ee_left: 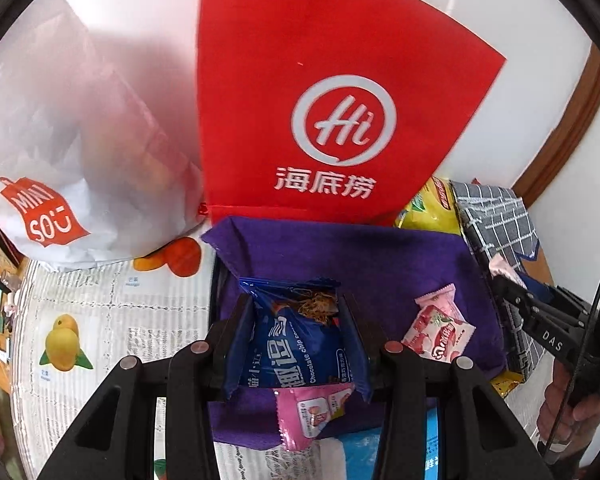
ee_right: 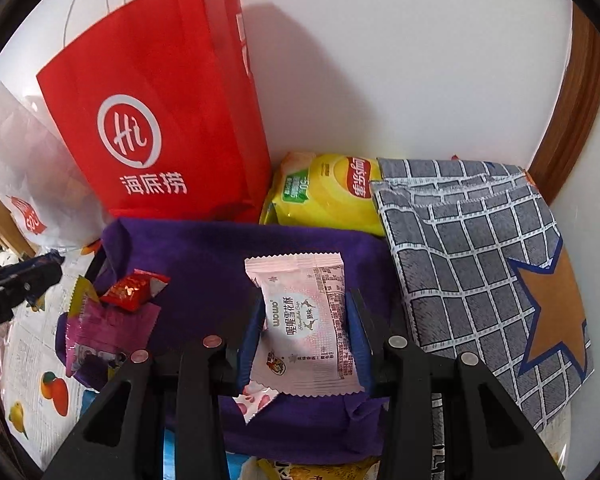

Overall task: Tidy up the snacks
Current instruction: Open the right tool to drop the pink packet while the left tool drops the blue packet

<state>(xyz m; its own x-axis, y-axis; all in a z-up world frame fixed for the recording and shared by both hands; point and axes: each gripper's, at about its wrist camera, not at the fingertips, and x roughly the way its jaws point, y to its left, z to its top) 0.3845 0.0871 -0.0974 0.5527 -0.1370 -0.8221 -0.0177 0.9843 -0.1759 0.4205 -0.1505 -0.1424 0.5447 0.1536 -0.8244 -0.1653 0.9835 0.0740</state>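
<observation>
Clamped between the left gripper's [ee_left: 296, 336] pads, a blue chocolate chip cookie packet [ee_left: 296, 344] hangs over the purple cloth [ee_left: 360, 256], above a pink wrapper [ee_left: 314, 408] lying on it. Over the same cloth the right gripper [ee_right: 306, 332] pinches a pale pink snowflake pastry packet [ee_right: 304, 320]. A strawberry-print packet [ee_left: 440, 328] lies on the cloth too. Behind the cloth stand a red paper bag [ee_right: 160, 120] and a yellow crisp bag [ee_right: 328, 196]; beside it lies a grey checked cloth [ee_right: 472, 268].
</observation>
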